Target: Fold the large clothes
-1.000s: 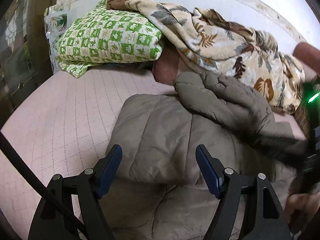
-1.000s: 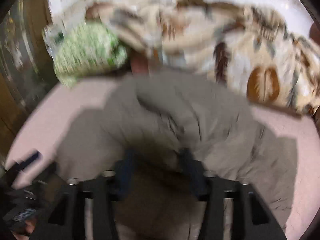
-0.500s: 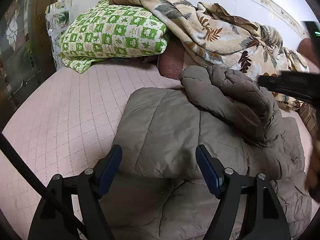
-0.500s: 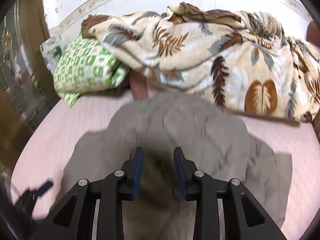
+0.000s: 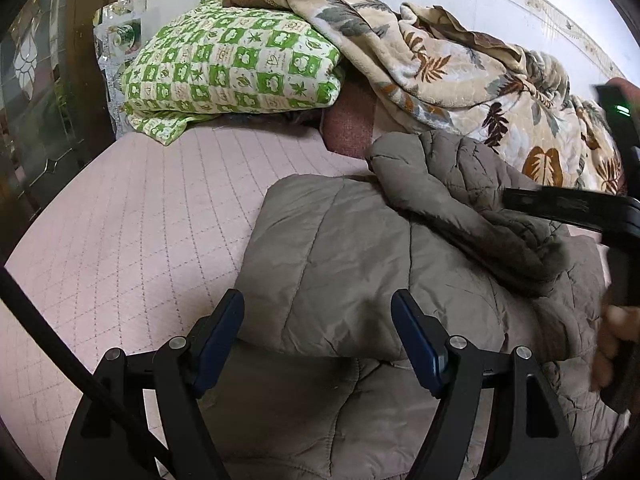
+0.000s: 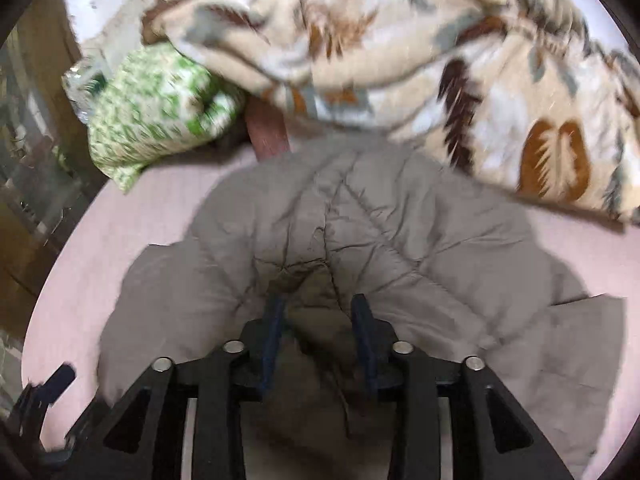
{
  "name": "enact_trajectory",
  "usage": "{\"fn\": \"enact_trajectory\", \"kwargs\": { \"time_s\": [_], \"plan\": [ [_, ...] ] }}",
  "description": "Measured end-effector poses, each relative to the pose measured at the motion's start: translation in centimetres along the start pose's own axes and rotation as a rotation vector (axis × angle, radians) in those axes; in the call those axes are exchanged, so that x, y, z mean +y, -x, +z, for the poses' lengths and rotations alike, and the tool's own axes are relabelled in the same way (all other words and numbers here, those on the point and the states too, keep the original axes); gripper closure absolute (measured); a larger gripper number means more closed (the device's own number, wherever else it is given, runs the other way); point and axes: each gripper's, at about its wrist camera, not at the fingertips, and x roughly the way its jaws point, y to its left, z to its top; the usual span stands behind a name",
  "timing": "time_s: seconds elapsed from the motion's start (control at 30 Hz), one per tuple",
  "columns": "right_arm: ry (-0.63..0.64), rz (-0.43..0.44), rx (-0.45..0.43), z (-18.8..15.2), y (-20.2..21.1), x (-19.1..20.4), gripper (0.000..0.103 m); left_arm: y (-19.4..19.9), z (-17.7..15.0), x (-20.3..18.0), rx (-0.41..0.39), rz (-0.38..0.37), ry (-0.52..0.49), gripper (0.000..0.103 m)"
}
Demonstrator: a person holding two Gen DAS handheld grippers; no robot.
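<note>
Nearest: left gripper (image 5: 318, 336), blue-padded jaws spread wide and holding nothing, straddling the folded edge of the grey-brown quilted puffer jacket (image 5: 340, 264), pads clear of the cloth. Right gripper (image 6: 318, 320): jaws opening, a bunched ridge of jacket fabric between them; the view is blurred, so I cannot tell if the pads press on it. The jacket lies part-folded on the pink quilted mattress cover (image 5: 140, 216), a sleeve heaped across its top. Beyond: green-and-white checked pillow (image 5: 232, 68) and cream leaf-print blanket (image 5: 440, 64). Risk, as judged: springy padding may let the released sleeve slide or puff open, undoing the fold, since nothing pins it.
</note>
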Motion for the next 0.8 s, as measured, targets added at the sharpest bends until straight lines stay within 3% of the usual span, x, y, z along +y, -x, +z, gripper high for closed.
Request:
{"fn": "enact_trajectory", "kwargs": {
  "time_s": [0.13, 0.3, 0.5, 0.8],
  "plan": [
    [0.017, -0.085, -0.016, -1.9, 1.9, -1.2, 0.053, 0.5, -0.2, -0.2, -0.008, 0.011, -0.012, 0.028],
    [-0.026, -0.085, 0.131, -5.1, -1.7, -2.7, 0.052, 1.8, -0.2, -1.2, -0.039, 0.032, -0.062, 0.028],
    [0.005, -0.049, 0.015, -6.1, 3.9, 0.2, 0.052, 4.4, 0.1, -1.7, -0.114, 0.063, -0.117, 0.028],
    [0.020, 0.043, -0.018, -13.7, 11.8, 4.0, 0.051, 8.1, -0.9, -1.8, -0.184, 0.091, -0.170, 0.028]
  ]
}}
